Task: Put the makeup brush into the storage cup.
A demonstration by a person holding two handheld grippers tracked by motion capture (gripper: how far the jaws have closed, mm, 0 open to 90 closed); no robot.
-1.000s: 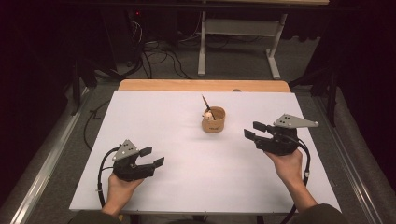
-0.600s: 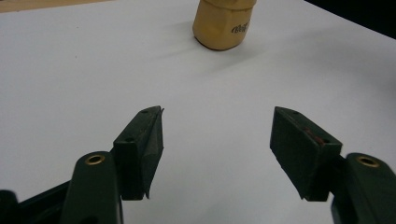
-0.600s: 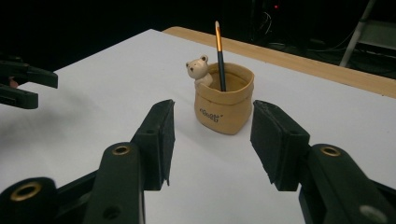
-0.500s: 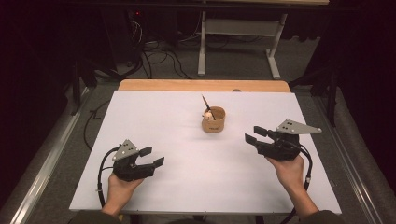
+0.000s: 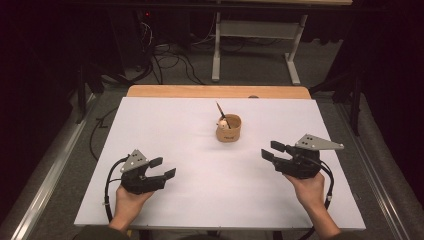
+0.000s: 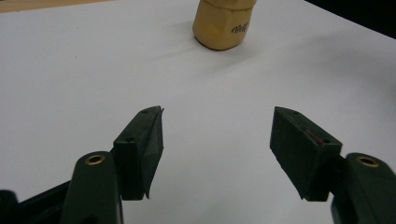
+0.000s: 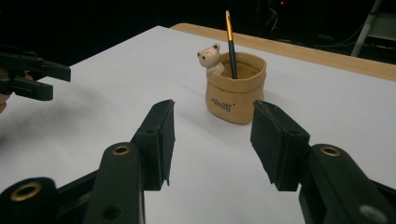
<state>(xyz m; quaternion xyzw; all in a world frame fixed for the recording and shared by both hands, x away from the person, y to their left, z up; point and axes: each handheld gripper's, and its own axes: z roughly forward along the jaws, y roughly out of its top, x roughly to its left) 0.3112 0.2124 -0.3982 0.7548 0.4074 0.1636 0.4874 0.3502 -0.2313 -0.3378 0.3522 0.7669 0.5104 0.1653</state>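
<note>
Here both hands [image 5: 131,200] rest low, fingers [image 7: 159,135] spread, facing the pen pot [image 5: 228,128].

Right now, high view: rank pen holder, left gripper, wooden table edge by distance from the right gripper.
From the right gripper:
1. pen holder, up and left of it, mid-table.
2. left gripper, across the white sheet at its near left.
3. wooden table edge, along the far side.

High view looks steeply down; both low claw views face the shared pen cup [image 5: 228,128].
</note>
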